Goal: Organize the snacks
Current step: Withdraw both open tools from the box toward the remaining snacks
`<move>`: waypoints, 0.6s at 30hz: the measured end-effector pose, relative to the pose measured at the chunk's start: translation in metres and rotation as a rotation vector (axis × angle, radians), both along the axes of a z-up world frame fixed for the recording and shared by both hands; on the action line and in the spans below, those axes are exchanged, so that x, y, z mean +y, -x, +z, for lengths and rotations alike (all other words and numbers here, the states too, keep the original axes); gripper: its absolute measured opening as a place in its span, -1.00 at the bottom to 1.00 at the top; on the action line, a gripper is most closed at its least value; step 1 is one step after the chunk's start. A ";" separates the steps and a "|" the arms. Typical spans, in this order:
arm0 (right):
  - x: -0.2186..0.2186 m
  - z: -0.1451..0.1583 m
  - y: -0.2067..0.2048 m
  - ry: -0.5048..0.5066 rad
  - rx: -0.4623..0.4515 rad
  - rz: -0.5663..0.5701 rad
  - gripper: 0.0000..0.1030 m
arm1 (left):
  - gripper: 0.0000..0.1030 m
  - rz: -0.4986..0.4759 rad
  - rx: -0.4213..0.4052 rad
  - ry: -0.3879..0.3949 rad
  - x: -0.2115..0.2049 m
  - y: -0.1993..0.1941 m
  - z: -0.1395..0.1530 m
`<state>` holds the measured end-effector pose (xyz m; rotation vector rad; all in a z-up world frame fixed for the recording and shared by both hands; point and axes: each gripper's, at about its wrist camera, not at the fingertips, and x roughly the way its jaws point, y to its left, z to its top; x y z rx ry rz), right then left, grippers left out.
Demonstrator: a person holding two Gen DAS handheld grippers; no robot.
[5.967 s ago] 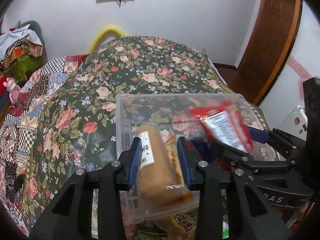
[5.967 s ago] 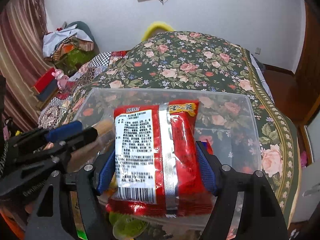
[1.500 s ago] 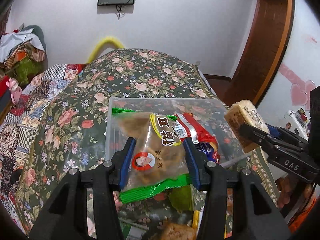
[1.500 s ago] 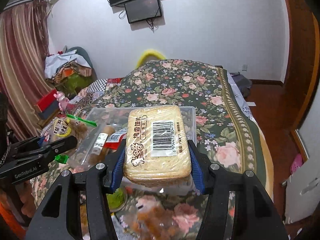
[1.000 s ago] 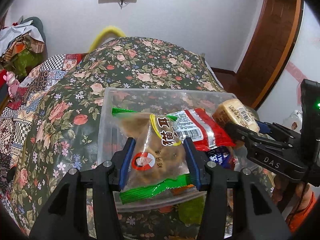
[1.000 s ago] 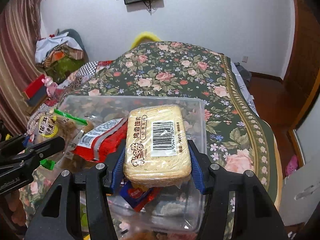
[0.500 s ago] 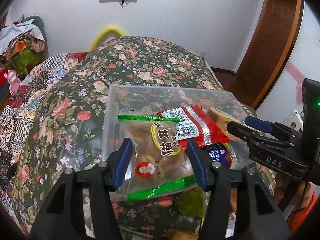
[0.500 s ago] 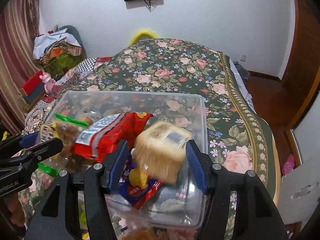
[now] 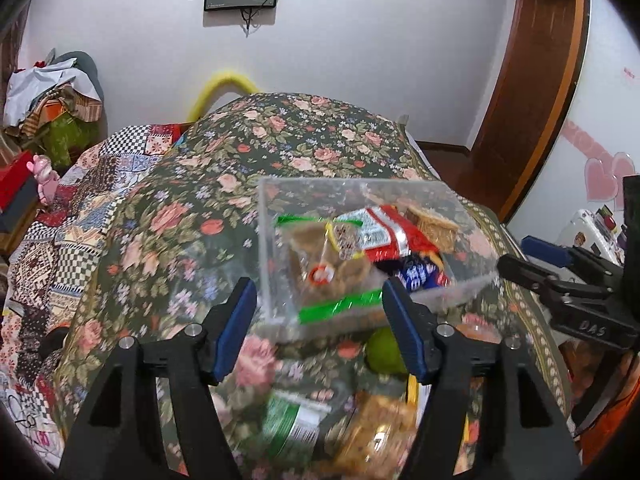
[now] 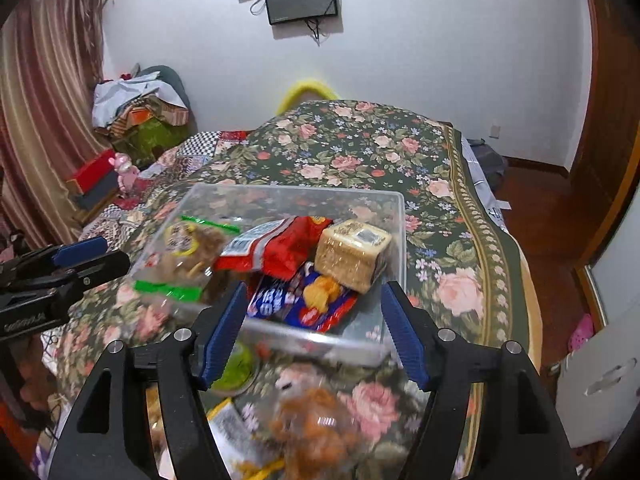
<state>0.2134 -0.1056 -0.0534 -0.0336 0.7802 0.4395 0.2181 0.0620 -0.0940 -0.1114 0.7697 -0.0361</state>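
Your left gripper [image 9: 318,332] and right gripper [image 10: 314,330] just opened, both empty; snacks below the clear plastic bin [image 10: 394,216] are a blur.

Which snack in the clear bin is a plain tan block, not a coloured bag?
The wrapped cake block at the bin's right side: tan with a barcode label, unlike the red bag, blue bag and green-edged bag.
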 end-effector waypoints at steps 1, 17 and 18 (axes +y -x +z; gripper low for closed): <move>-0.001 0.000 0.004 0.001 -0.003 0.001 0.31 | 0.29 0.001 0.004 -0.003 0.002 0.005 -0.001; -0.018 -0.039 0.050 -0.005 0.111 -0.018 0.38 | 0.33 0.007 0.162 -0.019 0.027 0.056 -0.058; -0.018 -0.043 0.052 -0.001 0.122 -0.020 0.38 | 0.33 0.006 0.174 -0.017 0.028 0.056 -0.062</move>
